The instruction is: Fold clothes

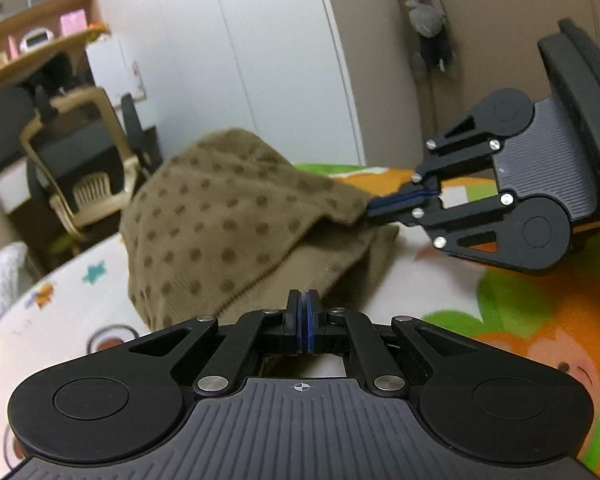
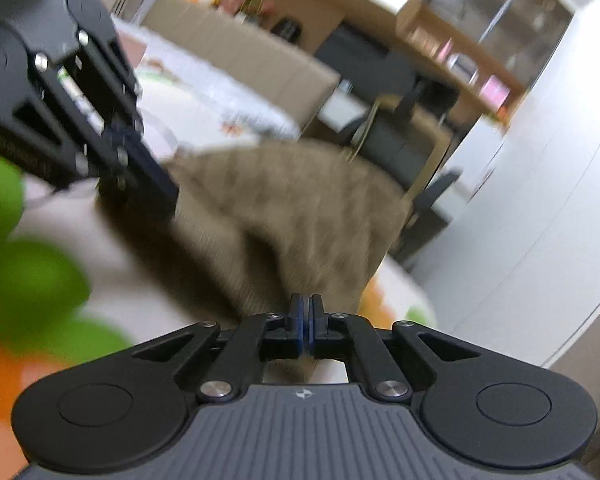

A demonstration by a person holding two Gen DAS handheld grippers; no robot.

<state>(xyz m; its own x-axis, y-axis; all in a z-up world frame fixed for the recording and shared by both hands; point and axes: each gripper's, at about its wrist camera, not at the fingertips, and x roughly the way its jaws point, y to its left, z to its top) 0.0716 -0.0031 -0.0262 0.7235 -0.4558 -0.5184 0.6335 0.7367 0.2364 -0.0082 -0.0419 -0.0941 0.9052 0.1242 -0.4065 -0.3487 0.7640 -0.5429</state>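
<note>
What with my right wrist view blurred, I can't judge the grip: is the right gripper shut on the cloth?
Observer: Yes. The left wrist view shows the right gripper from the side, shut on a corner of the cloth.
Operator: And the left gripper?
Observer: Shut on the cloth's near hem.
Operator: Is the cloth off the mat?
Observer: Partly: its top arches up between the grippers; a lower layer seems to lie on the mat.

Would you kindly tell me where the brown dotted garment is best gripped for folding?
Grip the brown dotted garment at its edge corners, coming in level from the near side, as the left tool and right tool do: pinched edges lift the limp cloth into a hanging fold over the play mat.
</note>
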